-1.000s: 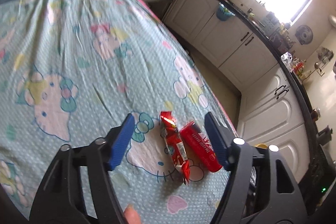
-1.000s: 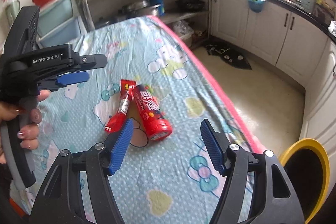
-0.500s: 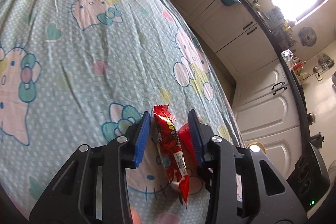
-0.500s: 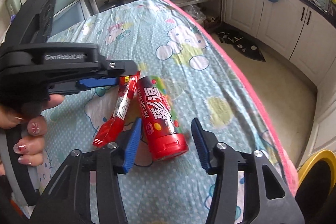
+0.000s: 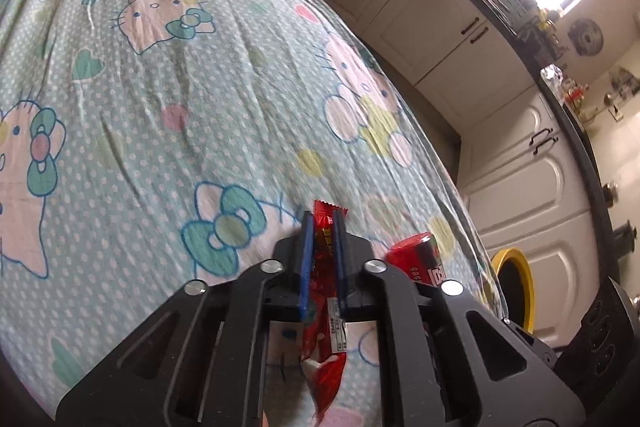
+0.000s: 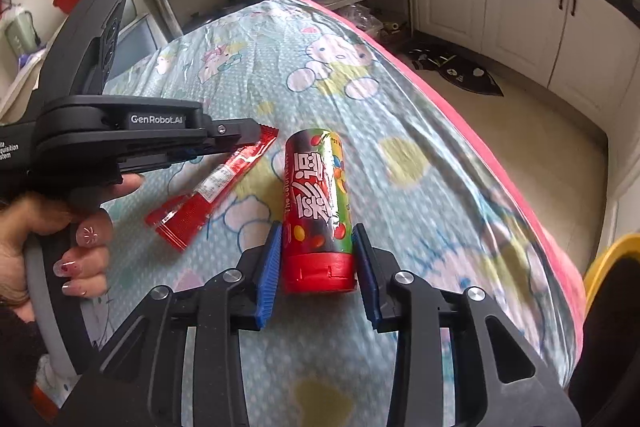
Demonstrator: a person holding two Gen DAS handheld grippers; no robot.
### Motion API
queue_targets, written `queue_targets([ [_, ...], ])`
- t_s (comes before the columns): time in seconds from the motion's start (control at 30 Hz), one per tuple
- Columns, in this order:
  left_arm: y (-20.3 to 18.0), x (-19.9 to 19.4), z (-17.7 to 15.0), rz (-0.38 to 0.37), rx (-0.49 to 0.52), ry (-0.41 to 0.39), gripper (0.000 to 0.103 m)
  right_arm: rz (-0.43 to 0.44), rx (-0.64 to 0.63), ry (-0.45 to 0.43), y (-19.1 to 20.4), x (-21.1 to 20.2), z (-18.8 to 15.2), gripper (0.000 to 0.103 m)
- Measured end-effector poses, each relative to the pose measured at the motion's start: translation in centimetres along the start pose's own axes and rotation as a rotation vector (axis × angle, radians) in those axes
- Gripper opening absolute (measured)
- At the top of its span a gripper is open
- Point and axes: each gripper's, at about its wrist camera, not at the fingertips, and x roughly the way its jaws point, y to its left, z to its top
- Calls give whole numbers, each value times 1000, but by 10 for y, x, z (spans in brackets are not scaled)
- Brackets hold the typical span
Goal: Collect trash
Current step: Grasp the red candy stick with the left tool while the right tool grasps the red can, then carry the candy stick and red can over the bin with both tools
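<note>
A red snack wrapper (image 5: 325,363) lies on the Hello Kitty tablecloth (image 5: 160,99). My left gripper (image 5: 322,223) is shut on the wrapper's far end, its blue pads pinching the foil. From the right wrist view the same wrapper (image 6: 216,187) hangs slanted from the left gripper (image 6: 256,133). A red candy tube (image 6: 316,195) lies on the cloth, cap toward me. My right gripper (image 6: 318,227) straddles its cap end. Its jaws are closing, with the pads against both sides of the tube. The left wrist view shows the tube's end (image 5: 418,259) just right of the fingers.
A yellow-rimmed bin (image 5: 514,291) stands on the floor past the table's right edge (image 6: 500,163), also at the corner (image 6: 608,259). A person's hand (image 6: 80,239) holds the left gripper's handle. White cabinets (image 6: 520,27) line the far wall.
The left jaws went from wide open to shut on the wrapper. The right gripper came down over the tube and its jaws narrowed from wide to snug against it.
</note>
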Motion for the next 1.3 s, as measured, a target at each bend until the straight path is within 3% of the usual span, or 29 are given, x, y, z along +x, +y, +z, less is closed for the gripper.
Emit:
queue_targets([
  [0.53, -72, -37, -36, -69, 187, -52, 0, -37, 141, -119, -35, -80, -46, 33],
  [1.3, -217, -35, -73, -236, 431, -63, 0, -242, 325, -286, -121, -187, -96, 33],
])
